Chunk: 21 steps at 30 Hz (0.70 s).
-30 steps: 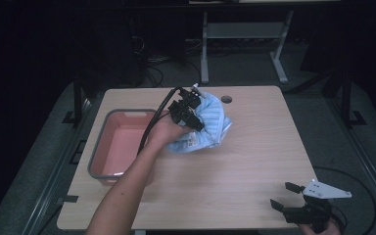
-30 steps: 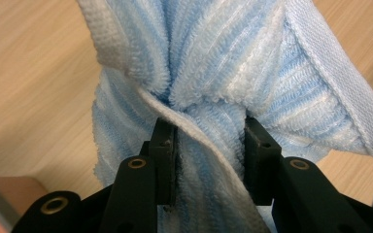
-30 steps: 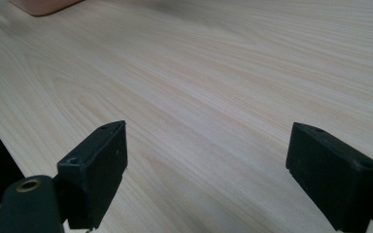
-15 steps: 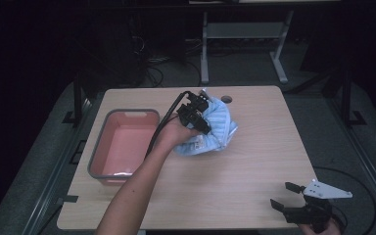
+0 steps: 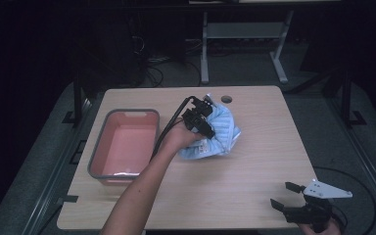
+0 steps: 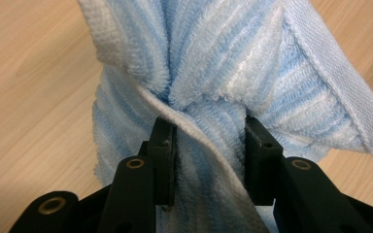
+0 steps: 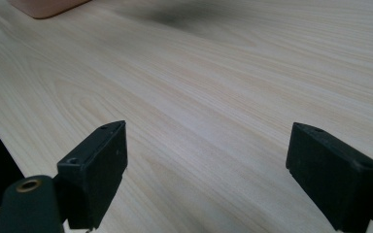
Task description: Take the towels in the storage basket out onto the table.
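Presently noted at the middle of the table [image 5: 254, 196], toward its far edge: blue striped towel [image 5: 219, 137], bunched into a loose heap and resting on the wood, just right of the pink tub [image 5: 125, 142]. Left gripper [image 5: 201, 123] set down on top of the heap, jaws clamped on a gathered fold of the towel [image 6: 209, 87]; in the left gripper view, cloth pinched between both black jaws, pile bulging above them. Left hand [image 5: 178, 139] wrapped round the gripper body, cable looping up and over toward the tub's near right side.

Compared with the frame half a second back: towel shifted a little nearer the near edge and bunched tighter; left gripper lower and closer to the person's side; grip on the cloth unchanged. Tub unmoved at the left edge, nothing seen inside.

Right gripper [image 5: 290, 196] at the near right corner, jaws spread wide apart, nothing between them; in the right gripper view, bare wood grain [image 7: 213, 97] under both jaws. Position matching the earlier frames. Round hole [image 5: 226, 99] in the table near the far edge, just beyond the towel.
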Each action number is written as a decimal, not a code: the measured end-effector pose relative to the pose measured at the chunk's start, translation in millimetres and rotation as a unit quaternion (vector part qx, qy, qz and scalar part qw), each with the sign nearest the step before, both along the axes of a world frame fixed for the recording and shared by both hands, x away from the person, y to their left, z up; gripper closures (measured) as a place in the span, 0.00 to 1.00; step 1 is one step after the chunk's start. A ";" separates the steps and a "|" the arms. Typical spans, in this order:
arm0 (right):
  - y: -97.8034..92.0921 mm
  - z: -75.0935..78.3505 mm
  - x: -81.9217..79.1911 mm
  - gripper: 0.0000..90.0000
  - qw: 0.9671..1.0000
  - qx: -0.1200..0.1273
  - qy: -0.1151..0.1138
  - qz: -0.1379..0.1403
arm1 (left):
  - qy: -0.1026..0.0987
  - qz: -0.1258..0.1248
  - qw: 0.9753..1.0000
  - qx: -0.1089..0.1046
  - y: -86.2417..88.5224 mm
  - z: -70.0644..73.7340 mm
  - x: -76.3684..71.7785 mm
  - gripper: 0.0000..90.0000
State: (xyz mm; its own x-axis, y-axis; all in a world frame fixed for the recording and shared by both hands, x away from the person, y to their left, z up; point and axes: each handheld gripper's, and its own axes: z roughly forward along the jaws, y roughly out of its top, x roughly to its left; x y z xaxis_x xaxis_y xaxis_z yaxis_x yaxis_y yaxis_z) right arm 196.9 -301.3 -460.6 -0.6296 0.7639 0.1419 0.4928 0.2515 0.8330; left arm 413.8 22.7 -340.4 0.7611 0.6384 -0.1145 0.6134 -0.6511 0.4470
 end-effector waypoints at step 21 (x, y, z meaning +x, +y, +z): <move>1.3 -3.1 3.5 0.16 1.000 -0.001 0.008 0.000 | 0.015 0.006 1.000 -0.018 -7.0 -31.7 10.0 0.70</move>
